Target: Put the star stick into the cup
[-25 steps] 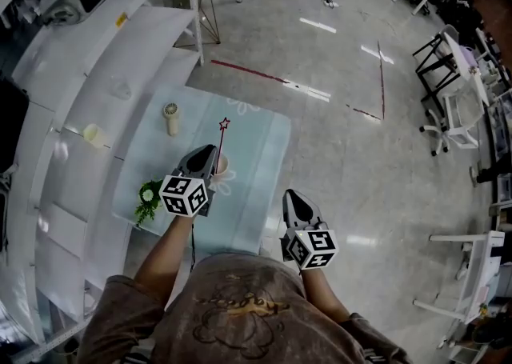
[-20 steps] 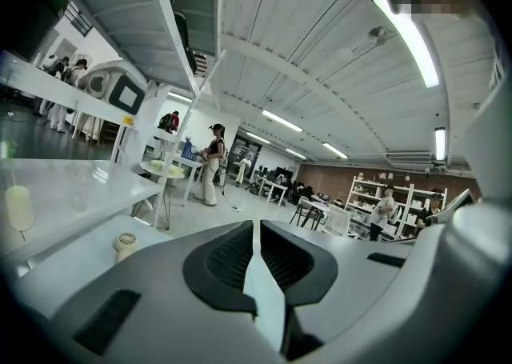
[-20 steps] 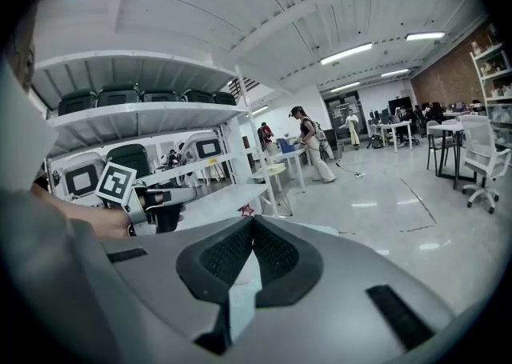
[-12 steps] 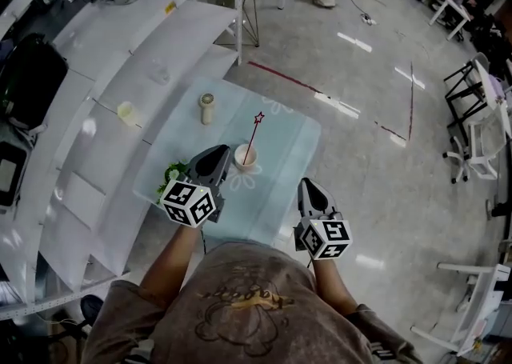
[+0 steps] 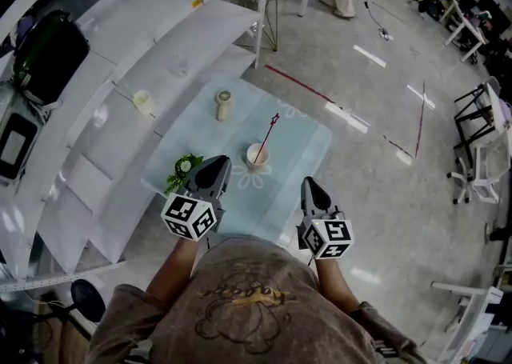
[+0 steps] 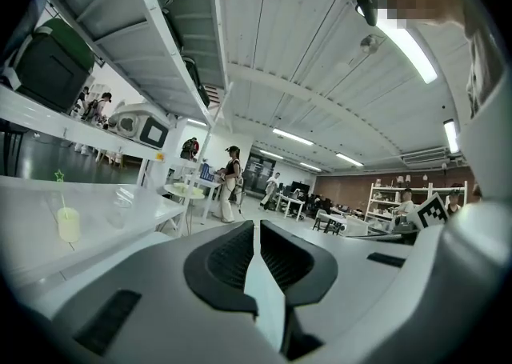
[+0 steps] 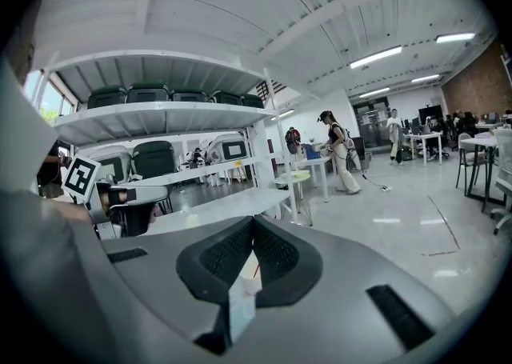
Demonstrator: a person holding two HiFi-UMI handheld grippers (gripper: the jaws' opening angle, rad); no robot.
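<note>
The star stick [image 5: 267,138] stands tilted in the cup [image 5: 258,159], its star end up and leaning away from the person. The cup sits on the pale blue worktop [image 5: 308,142], just ahead of both sets of fingers and between them, nearer the left ones. The left gripper [image 5: 218,164] has its fingers pressed together on nothing. The right gripper [image 5: 309,185] is likewise closed and empty. A green sprig [image 5: 182,169] lies just left of the left fingers. A small cream object [image 5: 223,104] stands farther ahead of them.
</note>
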